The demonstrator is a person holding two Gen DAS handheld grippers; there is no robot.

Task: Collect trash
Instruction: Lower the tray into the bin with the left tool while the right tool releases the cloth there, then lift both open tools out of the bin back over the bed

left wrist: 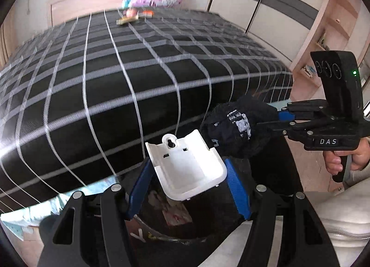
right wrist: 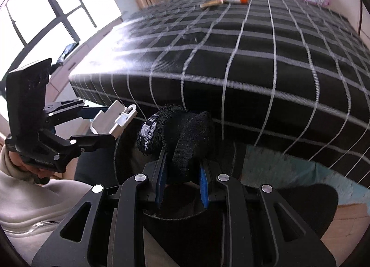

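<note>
Tools [left wrist: 188,172] [right wrist: 182,175] grip plastic [left wrist: 185,162], sock [right wrist: 182,132] beside bed-edge [right wrist: 231,95].

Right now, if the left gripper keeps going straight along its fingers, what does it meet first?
Likely the open black trash bag just below: the left gripper, clamping a white plastic holder, points down into it. Depth is uncertain.

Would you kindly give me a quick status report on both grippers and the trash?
Left gripper shut on white plastic holder. Right gripper shut on black glove. Both above dark bin. Nothing in the way.
</note>
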